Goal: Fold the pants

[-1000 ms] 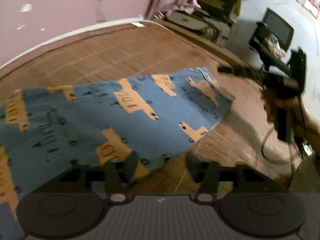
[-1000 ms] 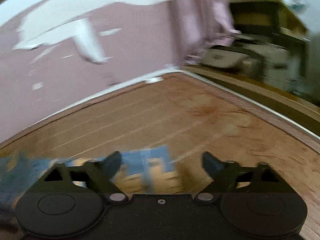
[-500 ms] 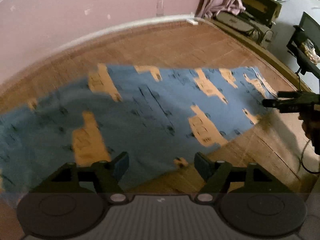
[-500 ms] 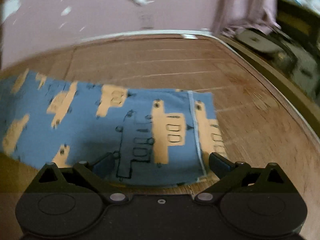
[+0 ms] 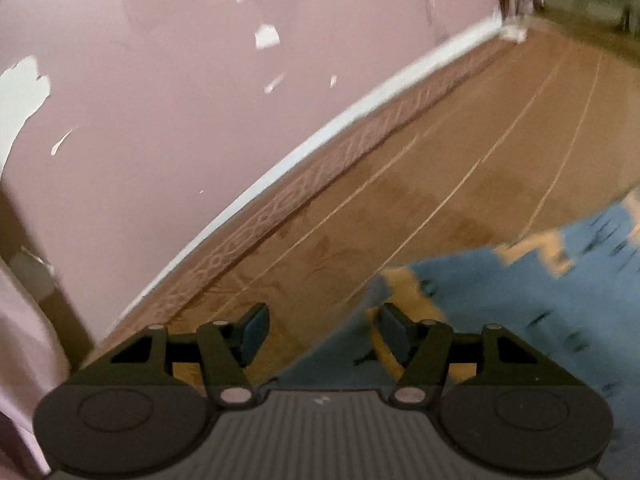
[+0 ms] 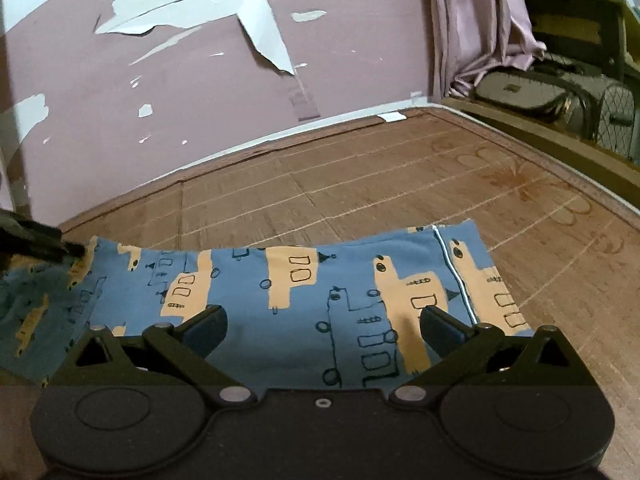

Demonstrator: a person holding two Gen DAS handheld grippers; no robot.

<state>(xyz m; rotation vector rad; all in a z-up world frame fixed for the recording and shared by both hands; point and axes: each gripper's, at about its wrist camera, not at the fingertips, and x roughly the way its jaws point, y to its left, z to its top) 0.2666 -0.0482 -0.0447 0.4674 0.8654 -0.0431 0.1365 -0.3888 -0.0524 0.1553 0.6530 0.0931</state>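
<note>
**Both grippers over the pants, nothing gripped**

My left gripper (image 5: 322, 330) tilts down at the pants' (image 6: 320, 300) corner; jaws apart w/ nothing pinched, closing now. Left-wrist view is motion-blurred, cloth edge under the right finger only. My right gripper (image 6: 322, 330) points down over the cloth, jaws wide, empty. Pants lie flat on the woven mat (image 6: 400, 184): soft blue knit, orange blocky bus shapes, dark line drawings, white piping near one end. Behind, a pink wall (image 6: 200, 92) w/ peeling paint.
</note>
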